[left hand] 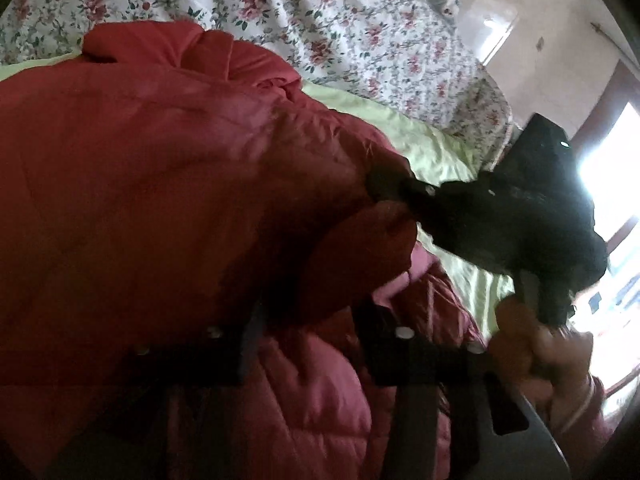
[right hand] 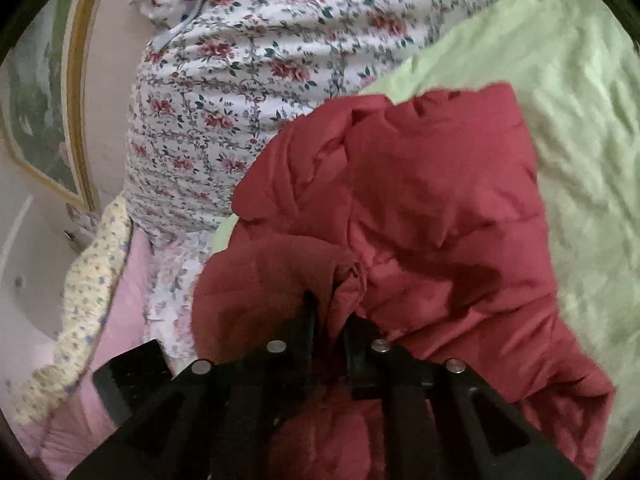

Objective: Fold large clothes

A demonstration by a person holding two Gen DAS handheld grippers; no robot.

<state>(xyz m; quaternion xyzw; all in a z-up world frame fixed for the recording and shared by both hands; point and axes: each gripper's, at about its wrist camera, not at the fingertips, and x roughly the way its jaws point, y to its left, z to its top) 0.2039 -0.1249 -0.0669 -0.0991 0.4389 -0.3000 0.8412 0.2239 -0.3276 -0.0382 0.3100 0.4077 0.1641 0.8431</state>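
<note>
Red padded jacket [right hand: 420,208] lies bunched on the green bed sheet [right hand: 580,120], directly ahead of both grippers. Right gripper [right hand: 334,316]: fingers clamped on a fold of jacket fabric. Left gripper [left hand: 308,320]: fingers apart, jacket fabric between them, no visible pinch

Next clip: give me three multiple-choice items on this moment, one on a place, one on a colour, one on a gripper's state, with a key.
1. What does the red jacket lie on?
A. green sheet
B. bare floor
C. wooden table

2. What colour are the flowers on the floral quilt?
A. blue
B. pink-red
C. yellow

3. What is the right gripper doing?
A. open above the sheet
B. shut on nothing
C. shut on the jacket

Key: 1 A, green sheet shows around the jacket; 2 B, pink-red roses on white; 3 C, a red fold is pinched between its fingers.
</note>
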